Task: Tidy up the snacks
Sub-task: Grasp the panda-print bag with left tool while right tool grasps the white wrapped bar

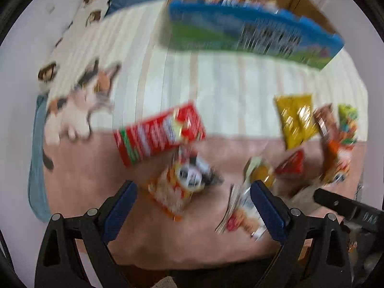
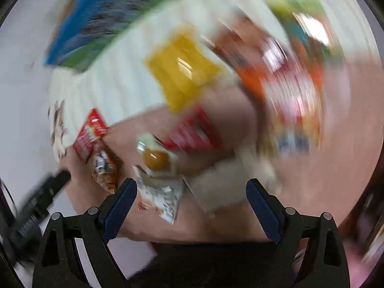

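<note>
Both views are motion-blurred. Snack packets lie scattered on a pink blanket (image 1: 100,192). In the left wrist view a red box (image 1: 158,134) lies ahead, an orange-white packet (image 1: 182,187) lies between my fingers' line, and a white packet (image 1: 242,213) lies by the right finger. A yellow packet (image 1: 295,120) and more packets (image 1: 336,141) lie to the right. My left gripper (image 1: 193,206) is open and empty above them. My right gripper (image 2: 192,204) is open and empty above a clear packet with a brown cake (image 2: 156,160), a yellow packet (image 2: 182,69) and a red packet (image 2: 194,132).
A cardboard box (image 1: 242,21) with a blue-green side stands at the back on a striped sheet (image 1: 216,84) and holds several snacks. A cat-print pillow (image 1: 79,91) lies at the left. The other gripper's black body (image 1: 348,206) shows at right.
</note>
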A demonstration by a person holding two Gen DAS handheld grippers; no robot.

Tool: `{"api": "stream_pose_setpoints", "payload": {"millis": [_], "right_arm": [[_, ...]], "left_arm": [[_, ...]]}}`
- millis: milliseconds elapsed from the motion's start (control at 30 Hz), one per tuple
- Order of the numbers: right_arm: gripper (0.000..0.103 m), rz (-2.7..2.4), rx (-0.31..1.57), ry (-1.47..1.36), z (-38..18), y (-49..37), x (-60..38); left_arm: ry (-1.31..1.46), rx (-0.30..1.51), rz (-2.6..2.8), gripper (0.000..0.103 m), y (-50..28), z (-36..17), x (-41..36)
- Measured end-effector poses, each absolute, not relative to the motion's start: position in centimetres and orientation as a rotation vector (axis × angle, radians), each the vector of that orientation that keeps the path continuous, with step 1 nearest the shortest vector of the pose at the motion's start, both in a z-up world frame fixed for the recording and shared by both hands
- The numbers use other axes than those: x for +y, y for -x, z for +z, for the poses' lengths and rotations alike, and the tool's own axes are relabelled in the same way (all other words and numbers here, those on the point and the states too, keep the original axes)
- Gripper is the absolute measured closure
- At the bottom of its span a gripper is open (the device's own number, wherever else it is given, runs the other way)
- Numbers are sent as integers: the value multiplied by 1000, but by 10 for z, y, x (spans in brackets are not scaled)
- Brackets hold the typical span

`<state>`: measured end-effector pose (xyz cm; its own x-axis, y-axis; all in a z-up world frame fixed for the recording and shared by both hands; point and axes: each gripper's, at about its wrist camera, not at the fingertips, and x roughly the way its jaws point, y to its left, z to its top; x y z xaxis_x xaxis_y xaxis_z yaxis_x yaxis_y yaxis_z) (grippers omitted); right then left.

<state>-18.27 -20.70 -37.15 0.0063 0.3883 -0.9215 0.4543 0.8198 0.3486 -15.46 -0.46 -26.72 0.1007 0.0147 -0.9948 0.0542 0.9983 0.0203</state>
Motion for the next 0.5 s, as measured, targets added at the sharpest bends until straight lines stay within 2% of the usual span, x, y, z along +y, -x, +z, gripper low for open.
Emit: {"api": "stream_pose_setpoints", "payload": {"millis": [100, 167, 267, 300, 400, 500], "right_arm": [[9, -177, 1609, -889, -396, 212, -220], [9, -217, 1651, -917, -414, 218, -222], [20, -272, 1670, -976, -442, 219, -216], [27, -290, 1680, -967, -449, 221, -214], [35, -285, 1672, -889, -452, 222, -208], [37, -175, 1700, -750, -445, 221, -196]], "left_arm": [[-25, 1503, 4, 6, 168, -286, 7], [-19, 1518, 28, 6, 172, -295, 15], [-31, 1523, 47, 6, 174, -305, 25], [-50, 1525, 43, 6, 174, -308, 27], [-122, 1537, -5, 6, 171, -317, 25], [-194, 1564, -110, 6, 165, -331, 16]]}}
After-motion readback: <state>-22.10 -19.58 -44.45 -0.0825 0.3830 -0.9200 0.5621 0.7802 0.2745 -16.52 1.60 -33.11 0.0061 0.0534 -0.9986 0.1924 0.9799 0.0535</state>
